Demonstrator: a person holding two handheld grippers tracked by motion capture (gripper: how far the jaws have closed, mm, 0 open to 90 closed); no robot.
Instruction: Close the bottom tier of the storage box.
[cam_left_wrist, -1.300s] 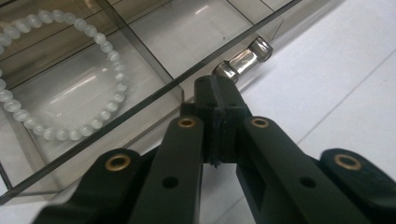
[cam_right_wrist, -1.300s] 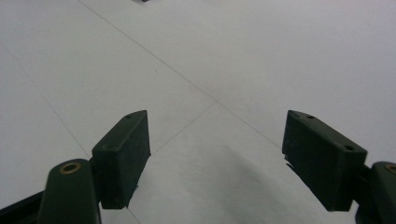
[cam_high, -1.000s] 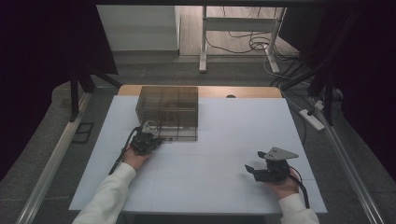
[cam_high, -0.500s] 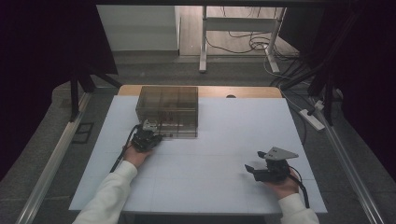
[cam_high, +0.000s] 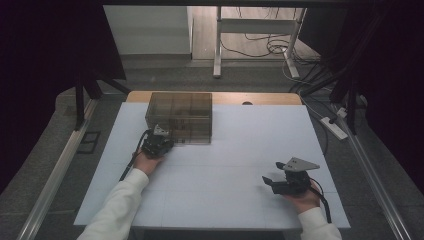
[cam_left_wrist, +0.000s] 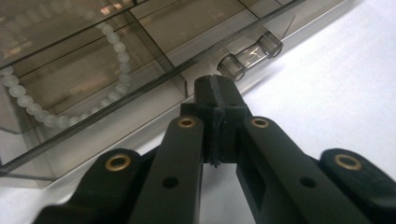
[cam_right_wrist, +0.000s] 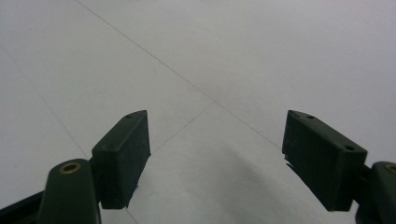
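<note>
left gripper view puts my left gripper (cam_left_wrist: 218, 88) with its jaws pressed together on nothing, tips right at the front face of the smoky clear box (cam_left_wrist: 140, 51), just short of the small clear handle (cam_left_wrist: 251, 56) ahead and to one side. i read the closed tips as a poking or hooking tool, aimed low at the drawer front so the handle can be caught or nudged. behind the wall, past the tips, a string of white beads (cam_left_wrist: 28, 105) lies curled in one compartment. high view shows my right gripper (cam_high: 274, 181) well away from the box, jaws wide apart over the bare white table (cam_high: 240, 150), parked clear.
</note>
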